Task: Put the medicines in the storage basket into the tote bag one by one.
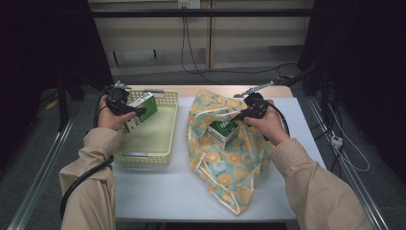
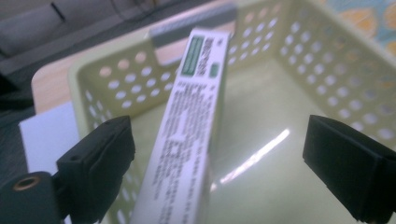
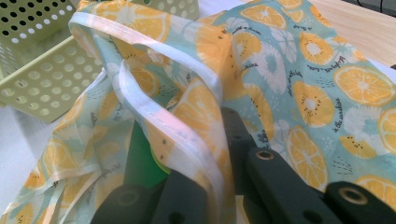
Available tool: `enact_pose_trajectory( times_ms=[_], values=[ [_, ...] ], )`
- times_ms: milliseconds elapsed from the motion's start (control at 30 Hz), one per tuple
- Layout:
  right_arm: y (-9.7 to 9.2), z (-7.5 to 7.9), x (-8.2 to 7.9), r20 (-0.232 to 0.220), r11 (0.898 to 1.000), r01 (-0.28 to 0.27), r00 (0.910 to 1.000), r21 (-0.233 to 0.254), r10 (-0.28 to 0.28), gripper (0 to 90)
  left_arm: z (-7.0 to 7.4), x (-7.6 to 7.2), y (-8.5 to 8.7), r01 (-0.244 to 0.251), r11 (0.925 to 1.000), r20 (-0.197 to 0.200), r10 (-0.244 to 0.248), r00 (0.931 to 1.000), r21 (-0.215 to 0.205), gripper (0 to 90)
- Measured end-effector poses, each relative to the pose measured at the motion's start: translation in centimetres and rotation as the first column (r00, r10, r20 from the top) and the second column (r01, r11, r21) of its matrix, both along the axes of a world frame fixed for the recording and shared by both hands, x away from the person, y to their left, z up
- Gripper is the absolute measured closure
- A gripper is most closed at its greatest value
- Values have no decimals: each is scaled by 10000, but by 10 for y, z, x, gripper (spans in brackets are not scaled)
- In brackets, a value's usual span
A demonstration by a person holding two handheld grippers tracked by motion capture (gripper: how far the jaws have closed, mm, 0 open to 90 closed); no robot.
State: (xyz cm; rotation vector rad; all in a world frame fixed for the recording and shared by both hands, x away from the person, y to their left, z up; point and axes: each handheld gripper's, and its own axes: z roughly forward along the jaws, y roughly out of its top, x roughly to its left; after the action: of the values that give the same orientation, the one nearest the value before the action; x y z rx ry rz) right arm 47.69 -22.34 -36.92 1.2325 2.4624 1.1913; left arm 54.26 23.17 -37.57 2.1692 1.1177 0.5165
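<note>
From above, my left gripper (image 1: 136,111) holds a green box (image 1: 142,111) over the yellow basket (image 1: 160,143); my right gripper (image 1: 239,115) pinches the fruit-print bag (image 1: 225,163) on the counter (image 1: 163,191). In the left gripper view, the jaws stand wide of the box. In the right gripper view, the jaws clamp the bag's rim.

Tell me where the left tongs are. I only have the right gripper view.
Observer: The left tongs are over the yellow-green basket, with a green-and-white box between them.
Operator: Gripped?
Observer: No. In the left gripper view the jaws stand wide, with a clear gap on one side of the box.
Operator: What's the green thing inside my bag?
Observer: In the high view it's a second box, sitting in the open mouth of the fruit-print bag.
</note>
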Motion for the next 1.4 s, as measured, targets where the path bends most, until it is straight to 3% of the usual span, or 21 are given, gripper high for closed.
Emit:
enact_pose_trajectory(
  times_ms=[100,233,300,400,500,567,633,800,867,1033,1100,1233,1367,1400],
  values=[
    [1,0,0,3,10000,-23,10000,3,23,885,-4,1,0,-99,9999,-308,95,9995,-135,122],
    [0,1,-1,15,10000,-17,10000,8,17,885,-7,-1,-3,-239,9994,-620,253,9978,233,379],
    [0,1,-2,24,10000,6,10000,-20,-6,885,-11,-1,-5,-456,9989,-799,459,9957,57,548],
    [-1,2,-2,69,10000,-19,10000,-20,19,886,-10,-3,-8,-348,9986,-890,382,9953,397,597],
    [-2,3,-4,76,10000,14,10000,-40,-14,885,-3,-6,-12,-289,9990,-830,316,9960,332,626],
    [-4,2,-4,82,10000,54,10000,-7,-54,885,4,-10,-14,-255,9997,-793,250,9965,-53,628],
    [-6,1,-4,62,9999,106,9999,-10,-106,885,13,-13,-17,-219,9996,-689,207,9974,-170,630],
    [-7,1,-3,49,9998,187,9998,57,-187,886,34,-25,-25,395,9956,-912,-473,9947,-851,631],
    [-7,1,-3,40,9998,198,9998,45,-198,886,42,-32,-32,609,9932,-759,-686,9948,-994,631],
    [-7,0,-2,64,9998,213,9998,12,-213,886,59,-48,-50,1527,9805,-800,-1632,9833,-1234,631],
    [-7,0,-3,48,9997,249,9997,17,-249,886,65,-55,-57,1887,9716,-830,-2018,9759,-1430,630],
    [-7,1,-3,87,9997,251,9996,-8,-251,886,79,-68,-69,2646,9543,-460,-2731,9609,-1386,630],
    [-6,2,-4,98,9997,255,9996,-12,-255,886,86,-79,-80,2999,9419,-409,-3091,9502,-1515,630],
    [-6,2,-4,104,9997,252,9996,8,-252,886,87,-82,-83,3170,9373,-435,-3261,9443,-1448,630]
  ],
)
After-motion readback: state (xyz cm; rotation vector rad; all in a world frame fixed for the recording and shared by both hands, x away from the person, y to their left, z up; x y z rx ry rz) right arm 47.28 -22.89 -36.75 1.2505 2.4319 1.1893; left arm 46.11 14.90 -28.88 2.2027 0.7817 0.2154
